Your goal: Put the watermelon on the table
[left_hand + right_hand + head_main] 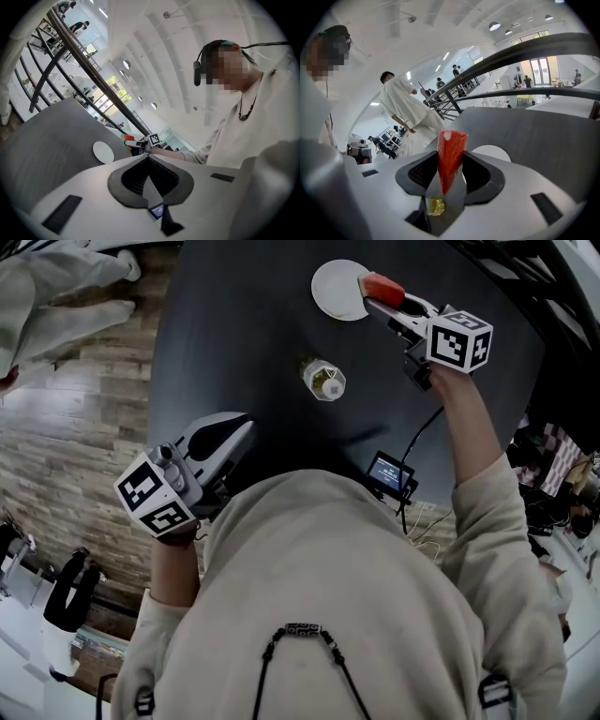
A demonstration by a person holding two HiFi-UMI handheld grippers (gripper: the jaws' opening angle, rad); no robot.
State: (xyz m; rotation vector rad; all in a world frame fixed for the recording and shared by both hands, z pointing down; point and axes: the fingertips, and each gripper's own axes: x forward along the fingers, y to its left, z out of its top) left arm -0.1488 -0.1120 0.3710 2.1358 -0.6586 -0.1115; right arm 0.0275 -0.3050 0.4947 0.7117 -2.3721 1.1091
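A red wedge of watermelon [382,289] sits between the jaws of my right gripper [380,298], which is shut on it. It hangs over the right rim of a white plate [336,292] at the far side of the dark table [234,324]. In the right gripper view the slice [450,159] stands upright between the pads, with the plate [492,152] just beyond. My left gripper [242,427] is shut and empty, over the table's near left edge. In its own view the left gripper's [148,157] tips meet, and the plate [103,152] and slice [127,139] show far off.
A clear plastic bottle [323,379] stands mid-table, between the two grippers. A small screen device [389,472] with a cable lies at the table's near edge. Wooden floor lies to the left, where a person in white [56,296] stands.
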